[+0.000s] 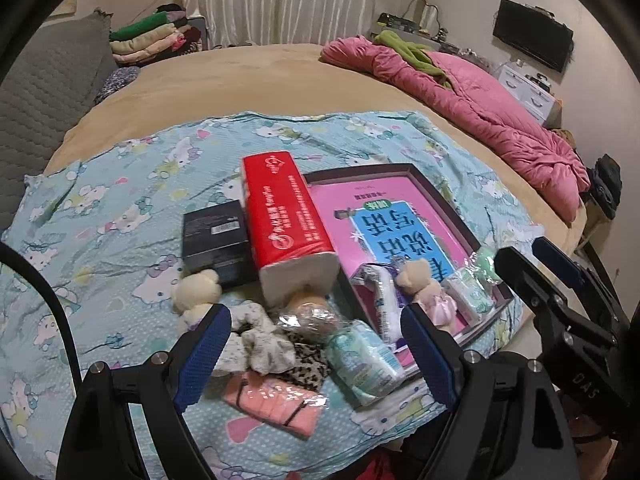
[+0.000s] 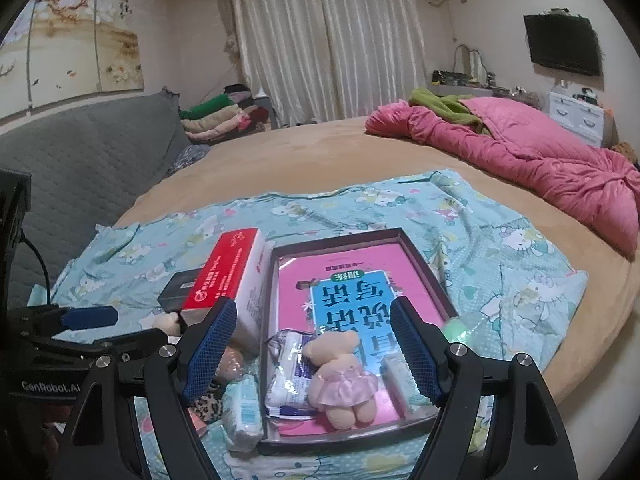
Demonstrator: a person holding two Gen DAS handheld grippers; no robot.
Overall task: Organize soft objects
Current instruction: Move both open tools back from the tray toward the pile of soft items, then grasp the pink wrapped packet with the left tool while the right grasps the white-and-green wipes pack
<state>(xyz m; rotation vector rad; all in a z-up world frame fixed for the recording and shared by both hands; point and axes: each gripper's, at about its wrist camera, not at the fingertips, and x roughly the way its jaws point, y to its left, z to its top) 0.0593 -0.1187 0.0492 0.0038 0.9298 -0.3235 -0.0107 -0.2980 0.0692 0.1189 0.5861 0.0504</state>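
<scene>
A dark shallow box (image 2: 416, 256) with a pink book inside lies on a Hello Kitty cloth. In it are a bear in a pink dress (image 2: 340, 376), a white wrapped pack (image 2: 286, 376) and a small tissue pack (image 2: 394, 380). My right gripper (image 2: 312, 352) is open and empty above them. In the left wrist view my left gripper (image 1: 316, 356) is open over a loose pile: a white scrunchie (image 1: 260, 340), a leopard scrunchie (image 1: 306, 364), a pink pad pack (image 1: 276, 404), a teal tissue pack (image 1: 364, 360), a wrapped round toy (image 1: 308, 314) and a cream bear (image 1: 198, 290).
A red tissue pack (image 1: 280, 208) leans on a black box (image 1: 216, 236) left of the tray. A pink quilt (image 1: 480, 108) lies at the bed's far right. A grey sofa (image 2: 80, 168) and folded clothes (image 2: 216, 120) are at the back left.
</scene>
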